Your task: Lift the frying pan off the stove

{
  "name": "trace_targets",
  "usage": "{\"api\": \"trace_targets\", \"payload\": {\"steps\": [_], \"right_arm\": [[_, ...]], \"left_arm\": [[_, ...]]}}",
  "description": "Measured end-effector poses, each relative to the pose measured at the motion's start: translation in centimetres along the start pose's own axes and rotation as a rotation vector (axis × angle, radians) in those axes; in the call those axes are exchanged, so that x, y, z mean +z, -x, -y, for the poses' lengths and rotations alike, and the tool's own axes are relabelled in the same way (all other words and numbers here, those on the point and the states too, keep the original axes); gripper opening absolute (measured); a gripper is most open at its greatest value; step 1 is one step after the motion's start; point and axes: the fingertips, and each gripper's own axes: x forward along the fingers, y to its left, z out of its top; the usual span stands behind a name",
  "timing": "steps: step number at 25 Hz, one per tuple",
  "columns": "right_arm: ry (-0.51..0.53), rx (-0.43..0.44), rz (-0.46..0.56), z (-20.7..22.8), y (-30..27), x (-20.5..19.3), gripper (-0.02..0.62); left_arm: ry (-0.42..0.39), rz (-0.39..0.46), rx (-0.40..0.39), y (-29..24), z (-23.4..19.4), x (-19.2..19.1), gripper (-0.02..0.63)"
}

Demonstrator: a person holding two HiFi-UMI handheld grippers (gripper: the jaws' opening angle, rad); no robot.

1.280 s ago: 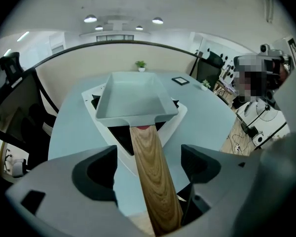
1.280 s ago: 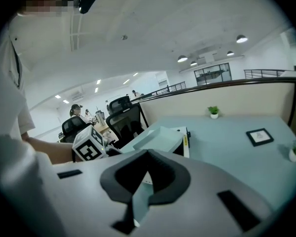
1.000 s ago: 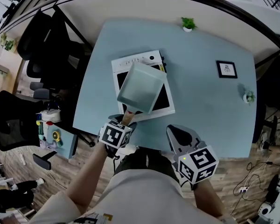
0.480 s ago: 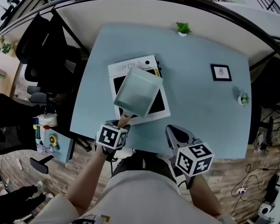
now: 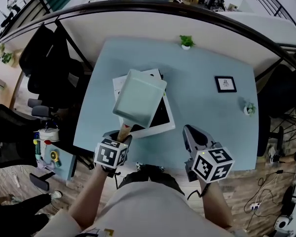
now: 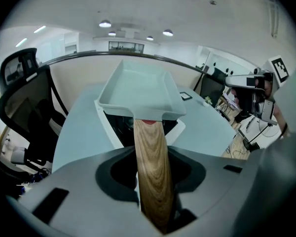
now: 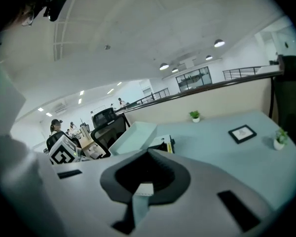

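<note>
Firmly, left fingers [image 6: 116, 179] pinch the frying pan handle [image 6: 152, 167].

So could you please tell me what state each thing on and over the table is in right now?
Frying pan: raised, held over the stove by its wooden handle.
Stove: flat on the table, black top partly showing.
Left gripper: shut on the handle.
Right gripper: shut, empty.
Picture frame: lying flat.
Back plant: upright.
Right-hand plant: upright.
</note>
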Motion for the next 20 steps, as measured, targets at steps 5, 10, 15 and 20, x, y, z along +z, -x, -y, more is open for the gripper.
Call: {"api": "trace_targets", "payload": {"steps": [5,10,15,20], "right_arm": [[0.073,0.011,0.109,-1.4,1.7,5.0,0.003],[0.139,0.028,0.236,-3.3,4.1,9.9,0.003],[0.256,0.018,0.343,-5.4,6.7,14.1,0.003],[0.297,0.037,0.439,-7.1,9.5,17.2,0.003]], "left_arm": [[-0.044,0.114,0.043,4.5,0.5,5.1,0.143],[-0.101,0.259,0.081,9.3,0.9,9.7,0.143],[-0.115,0.403,0.108,14.1,1.3,13.5,0.143],[-0.134,0.537,0.146,18.7,1.8,16.3,0.143]]}}
